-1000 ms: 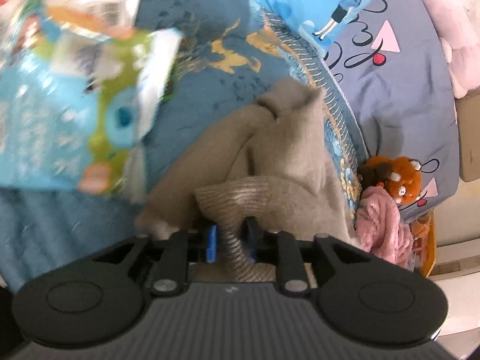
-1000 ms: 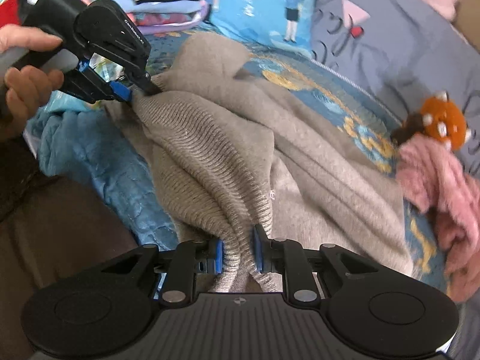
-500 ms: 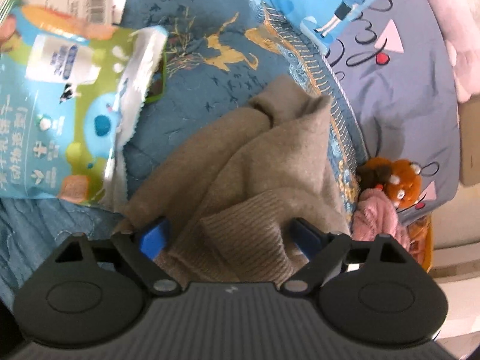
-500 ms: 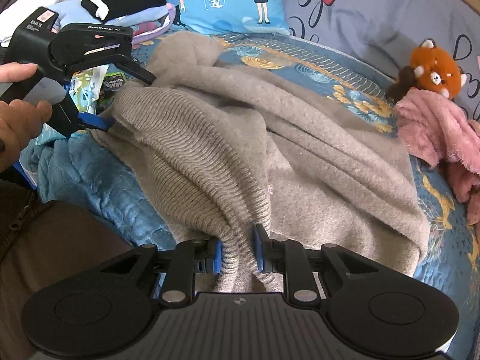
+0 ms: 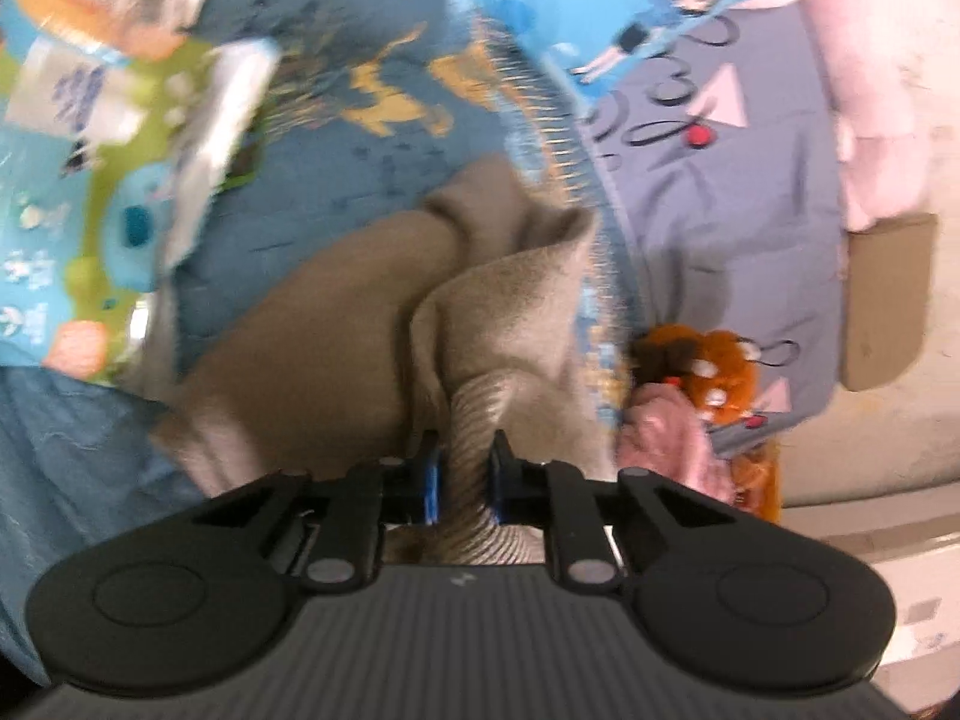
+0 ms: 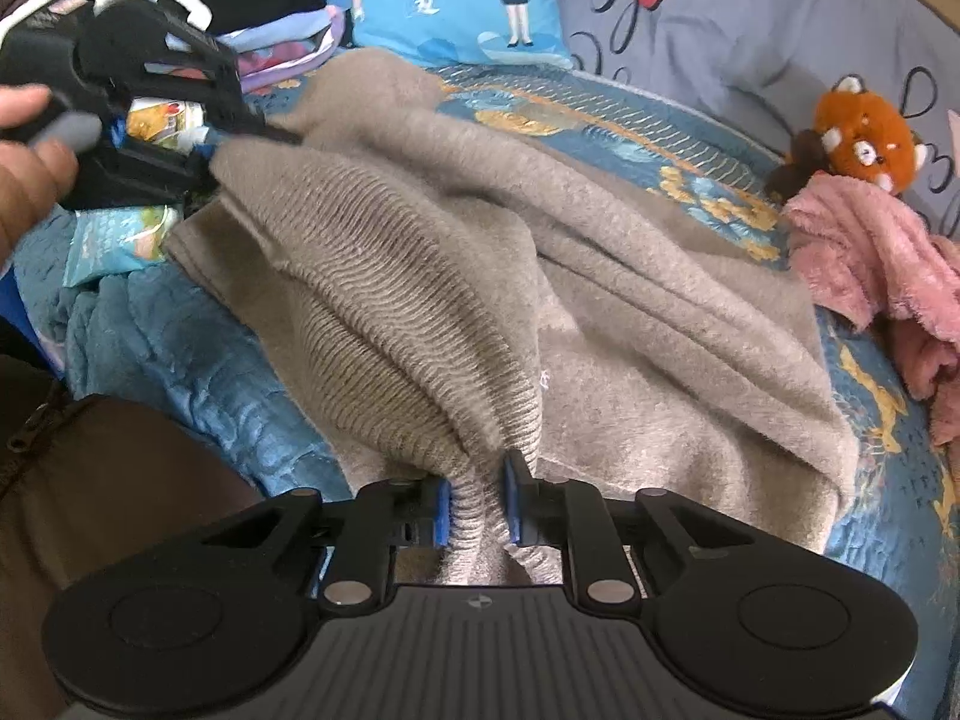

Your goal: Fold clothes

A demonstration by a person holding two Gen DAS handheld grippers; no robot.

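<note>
On the blue bed (image 6: 180, 348), my two claws, left (image 5: 465, 477) and right (image 6: 477, 507), are closing, pinching the crumpled brown sweater's (image 6: 600, 300) ribbed edge; folding is barely starting.

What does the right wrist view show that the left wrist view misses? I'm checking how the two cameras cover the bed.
Only the right wrist view: a bare hand holding the left gripper, and a stack of folded clothes.
Only the left wrist view: a tan cardboard box.
Both: the beige knitted sweater, its ribbed hem clamped in each view's own jaws, which are closing; the orange plush toy; the pink fleece garment.
</note>
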